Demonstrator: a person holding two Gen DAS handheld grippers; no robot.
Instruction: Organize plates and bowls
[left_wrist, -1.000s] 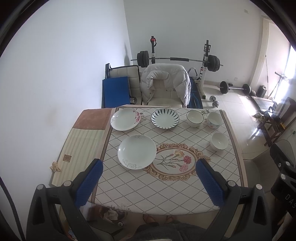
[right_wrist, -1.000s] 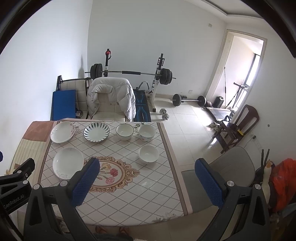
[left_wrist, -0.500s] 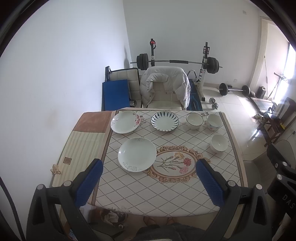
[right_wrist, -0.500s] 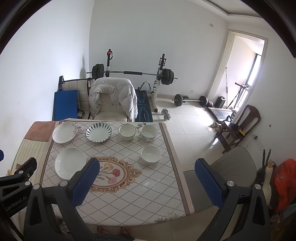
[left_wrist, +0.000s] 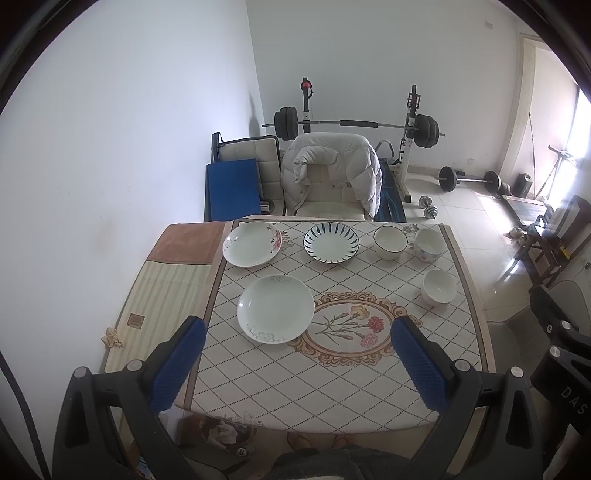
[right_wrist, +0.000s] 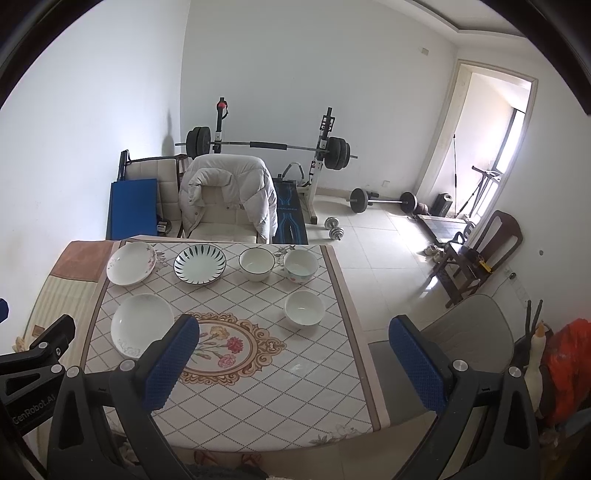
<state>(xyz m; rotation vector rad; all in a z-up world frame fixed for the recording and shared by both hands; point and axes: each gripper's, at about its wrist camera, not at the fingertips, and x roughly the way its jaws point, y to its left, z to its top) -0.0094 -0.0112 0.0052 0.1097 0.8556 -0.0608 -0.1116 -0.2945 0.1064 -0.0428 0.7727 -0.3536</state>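
Left view, tongs: the left gripper (left_wrist: 295, 354) was wide apart and held nothing, high above the table (left_wrist: 332, 391).
Left view, plates: the plain white round plate (left_wrist: 275, 314) lay just past it; the pink-flowered plate (left_wrist: 252, 243) and blue-striped plate (left_wrist: 331, 244) lay far.
Right view, tongs: the right gripper (right_wrist: 295, 354) was wide apart too, probably ready to grab.
Right view, bowls: the small white bowl (right_wrist: 304, 308) sat beyond it; the dark-rimmed bowl (right_wrist: 256, 264) and flowered bowl (right_wrist: 300, 265) sat far.

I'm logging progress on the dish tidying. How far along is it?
Nothing looks done: three plates, including the striped plate and the near plate, and three bowls such as the near bowl, lie apart, unstacked. Left tongs and right tongs hover open, empty. All the stacking remains.
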